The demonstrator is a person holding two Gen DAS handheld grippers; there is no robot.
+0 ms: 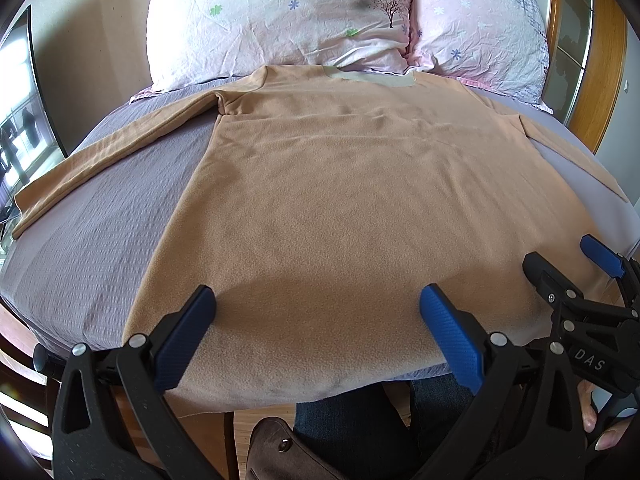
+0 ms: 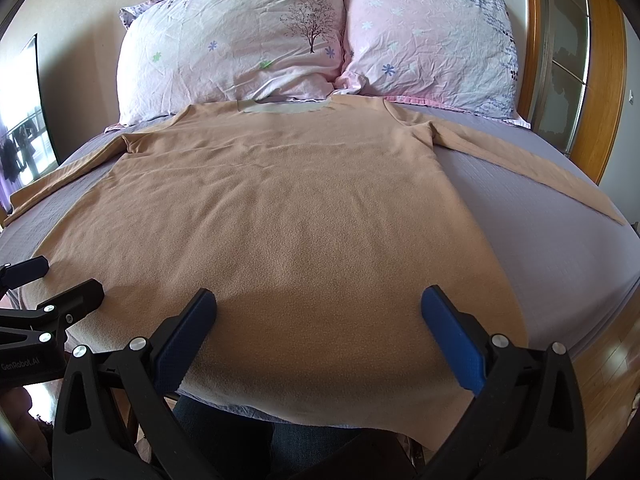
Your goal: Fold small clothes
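A tan long-sleeved fleece top (image 1: 340, 184) lies spread flat on the bed, collar toward the pillows, hem hanging over the near edge; it also shows in the right wrist view (image 2: 280, 208). Both sleeves are stretched out sideways: the left sleeve (image 1: 100, 160) and the right sleeve (image 2: 532, 168). My left gripper (image 1: 318, 304) is open and empty above the hem's left part. My right gripper (image 2: 319, 304) is open and empty above the hem's right part; its fingers (image 1: 600, 256) also show at the right of the left wrist view.
The bed has a lilac sheet (image 1: 100, 240) (image 2: 540, 248). Two floral pillows (image 1: 280, 16) (image 2: 432, 36) lean at the head. A wooden headboard (image 2: 604, 80) stands at the right. A mirror (image 1: 20, 120) stands at the left. The person's legs (image 1: 360, 428) are below the hem.
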